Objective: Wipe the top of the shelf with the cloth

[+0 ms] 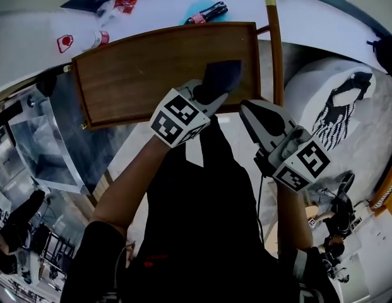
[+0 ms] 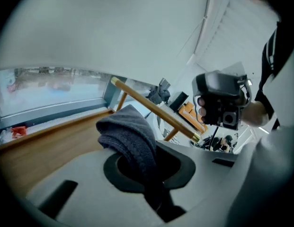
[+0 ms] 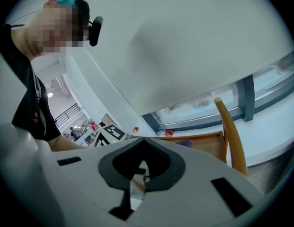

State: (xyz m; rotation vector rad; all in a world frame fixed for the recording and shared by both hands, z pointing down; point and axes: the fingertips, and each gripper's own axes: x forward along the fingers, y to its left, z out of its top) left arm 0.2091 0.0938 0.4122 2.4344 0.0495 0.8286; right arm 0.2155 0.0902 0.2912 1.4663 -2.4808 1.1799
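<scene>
So, left gripper [image 1: 211, 95] clamps the cloth [image 1: 224, 73] mid-frame over the shelf [image 1: 132, 74]; right gripper [image 1: 251, 111] sits closed, empty. Probably sweep leftward next.

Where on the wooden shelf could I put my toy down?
The shelf's left and middle are bare, from the left rim across to the cloth. The near right corner is crowded: the left gripper holds the cloth there, with the right gripper just beside it.
</scene>
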